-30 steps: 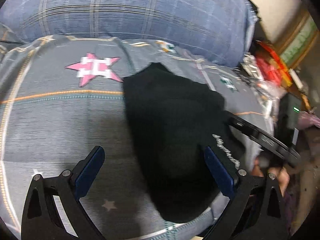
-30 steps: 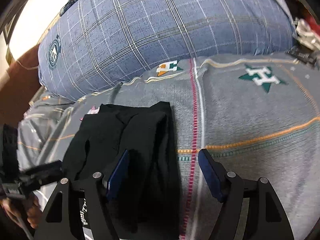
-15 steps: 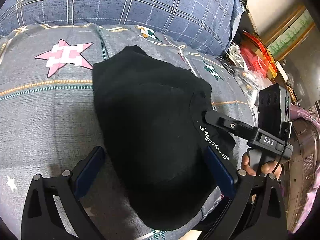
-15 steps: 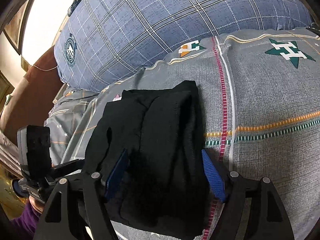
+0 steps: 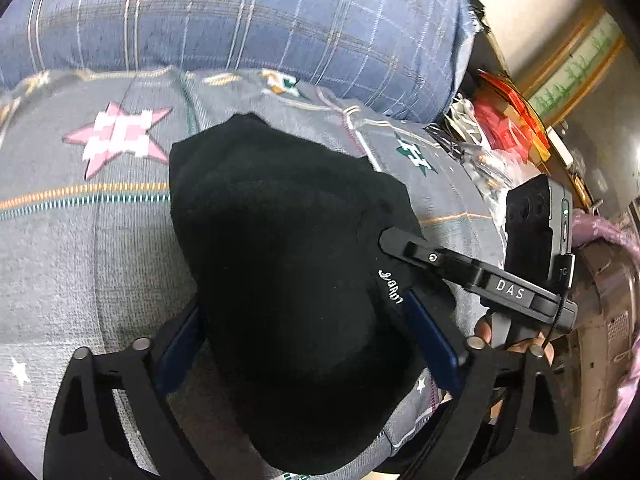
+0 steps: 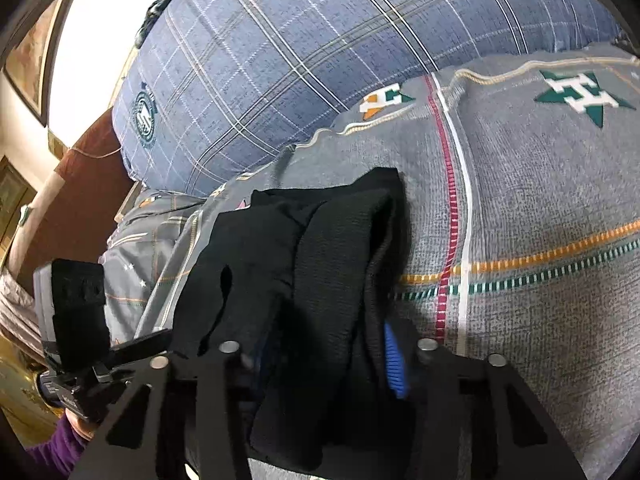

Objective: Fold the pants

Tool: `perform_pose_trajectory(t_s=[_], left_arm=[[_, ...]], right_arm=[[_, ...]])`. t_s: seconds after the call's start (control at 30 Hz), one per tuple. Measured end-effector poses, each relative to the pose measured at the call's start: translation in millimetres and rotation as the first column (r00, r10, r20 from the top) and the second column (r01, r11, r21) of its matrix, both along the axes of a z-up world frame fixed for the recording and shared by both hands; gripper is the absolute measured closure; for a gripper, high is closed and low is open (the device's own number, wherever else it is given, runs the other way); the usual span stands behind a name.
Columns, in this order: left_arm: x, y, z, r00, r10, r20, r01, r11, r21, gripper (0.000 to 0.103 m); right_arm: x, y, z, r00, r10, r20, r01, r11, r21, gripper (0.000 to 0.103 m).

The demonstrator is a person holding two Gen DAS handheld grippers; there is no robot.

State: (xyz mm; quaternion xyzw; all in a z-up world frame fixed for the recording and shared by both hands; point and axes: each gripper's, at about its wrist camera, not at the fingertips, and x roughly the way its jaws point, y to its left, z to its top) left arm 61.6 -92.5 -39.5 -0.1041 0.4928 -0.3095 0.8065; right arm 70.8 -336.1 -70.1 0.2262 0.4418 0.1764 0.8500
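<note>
The black pants (image 5: 288,264) lie folded into a compact bundle on the grey patterned bedspread (image 5: 80,240). My left gripper (image 5: 308,344) straddles the near end of the bundle, its blue pads pressed against both sides of the cloth. In the right wrist view the pants (image 6: 320,264) show stacked folds, and my right gripper (image 6: 324,364) is closed in on the near edge, its blue pads partly buried in the fabric. The right gripper's finger (image 5: 440,260) lies on the bundle's right side. The left gripper's body (image 6: 100,360) shows at lower left.
A large blue plaid pillow (image 6: 340,60) lies along the far side of the bedspread (image 6: 540,220). Red packaging and clutter (image 5: 504,128) sit beyond the bed's right edge. A brown headboard (image 6: 80,184) stands at the far left.
Both grippers moved forward onto the bundle and closed from wide open until their pads press the cloth. The pants stayed in place on the bed.
</note>
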Motion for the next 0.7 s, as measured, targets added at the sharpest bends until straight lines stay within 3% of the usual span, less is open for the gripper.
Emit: perform_pose_trajectory(t_s=[0.1,0.43,0.7], left_arm=[[-3.7,-4.8,9.8,0.999,-0.020,0.027,0.020,1.000,0.005,0.018],[-15.0,-9.1,28.0,0.995,-0.031,0.090,0.033,0.999,-0.027,0.046],[-19.9,0.2,47.6,0.988,-0.005,0.154,0.013,0.998,-0.055,0.048]], right_arm=[[-8.3,4.9,10.8,0.999,0.021,0.042,-0.020,0.999,-0.029,0.069],[-32.0,6.1,34.0,0.987,0.039,0.153,-0.027,0.997,-0.079,0.070],[-45.1,14.3,56.3,0.954,0.074,0.290,-0.058,0.996,-0.066,0.071]])
